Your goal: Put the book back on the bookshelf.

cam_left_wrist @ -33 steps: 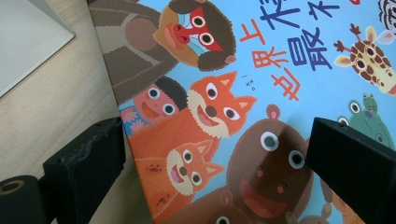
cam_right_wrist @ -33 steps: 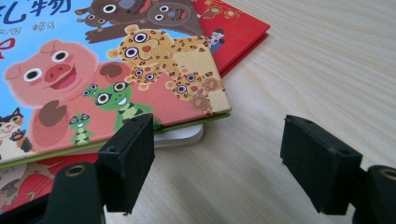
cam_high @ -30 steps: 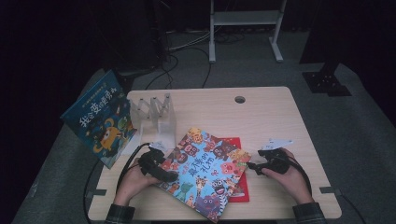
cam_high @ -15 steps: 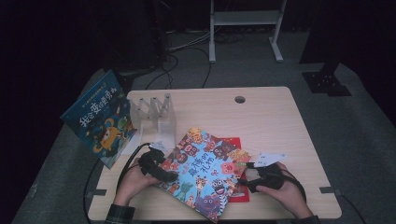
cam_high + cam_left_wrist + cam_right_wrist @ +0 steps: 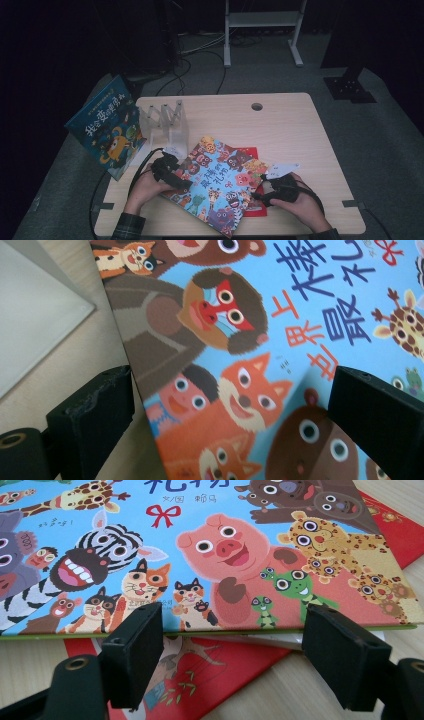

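The big picture book with a sky-blue cover crowded with cartoon animals (image 5: pixel 216 186) lies slantwise in the lower middle of the high view, on top of a thin red book (image 5: pixel 254 156) whose corner pokes out at its right, both on the pale wooden counter (image 5: pixel 285 125). The left gripper (image 5: pixel 176 181) sits at the book's left edge; in the left gripper view its fingers (image 5: pixel 95 415) stand apart on either side of that edge, not pressing on it. The right gripper (image 5: pixel 260 196) is at the book's lower right edge. Its jaws have just been opening, and in the right gripper view the black fingers (image 5: pixel 134 652) stand part open just short of the cover's near edge, holding nothing.

This looks like the approach step: both grippers are lined up on opposite edges of the animal book to lift or slide it off the red one. The next move probably calls for easing the right fingers over the edge alone, so that the red book is not caught with it, then closing on both sides together.

The cover carries large dark-blue Chinese characters with smaller orange ones beside them, and a red bow. At the left of the high view a dark-blue picture book with yellow Chinese lettering (image 5: pixel 106 125) leans beside a clear plastic book rack (image 5: pixel 165 120).
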`<state>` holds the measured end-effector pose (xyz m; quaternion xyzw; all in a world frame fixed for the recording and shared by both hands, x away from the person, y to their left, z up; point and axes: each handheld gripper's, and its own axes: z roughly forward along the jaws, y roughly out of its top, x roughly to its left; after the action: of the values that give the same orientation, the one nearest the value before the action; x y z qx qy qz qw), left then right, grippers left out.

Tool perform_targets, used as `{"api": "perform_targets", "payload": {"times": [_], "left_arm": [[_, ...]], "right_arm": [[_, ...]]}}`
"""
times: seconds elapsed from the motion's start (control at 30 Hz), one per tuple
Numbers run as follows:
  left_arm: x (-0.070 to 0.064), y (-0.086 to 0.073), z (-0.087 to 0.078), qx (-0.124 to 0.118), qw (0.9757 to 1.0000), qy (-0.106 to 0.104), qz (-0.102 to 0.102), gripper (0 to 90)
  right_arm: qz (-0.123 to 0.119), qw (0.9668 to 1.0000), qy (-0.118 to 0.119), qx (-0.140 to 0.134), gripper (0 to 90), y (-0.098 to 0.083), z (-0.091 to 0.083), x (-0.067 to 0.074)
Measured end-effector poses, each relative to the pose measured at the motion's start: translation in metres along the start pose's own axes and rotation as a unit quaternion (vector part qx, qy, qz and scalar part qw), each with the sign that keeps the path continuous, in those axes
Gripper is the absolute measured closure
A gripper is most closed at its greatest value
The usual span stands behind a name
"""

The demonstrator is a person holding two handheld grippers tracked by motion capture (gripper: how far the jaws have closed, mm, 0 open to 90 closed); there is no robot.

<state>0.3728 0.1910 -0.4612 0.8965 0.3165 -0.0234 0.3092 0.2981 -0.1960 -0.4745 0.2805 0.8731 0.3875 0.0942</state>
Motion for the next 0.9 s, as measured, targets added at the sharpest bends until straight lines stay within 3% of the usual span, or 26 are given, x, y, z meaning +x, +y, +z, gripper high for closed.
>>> {"api": "perform_targets", "payload": {"times": [0.5,0.9], "left_arm": [[0.021,0.007,0.011,-0.012,0.9993,-0.03,-0.02,0.0],[0.017,0.016,0.009,0.008,0.9995,-0.011,-0.03,0.0]], "right_arm": [[0.0,1.0,-0.004,0.005,23.5,0.011,0.01,0.003],[0.009,0.9999,-0.007,0.009,22.2,0.012,0.011,0.003]]}}
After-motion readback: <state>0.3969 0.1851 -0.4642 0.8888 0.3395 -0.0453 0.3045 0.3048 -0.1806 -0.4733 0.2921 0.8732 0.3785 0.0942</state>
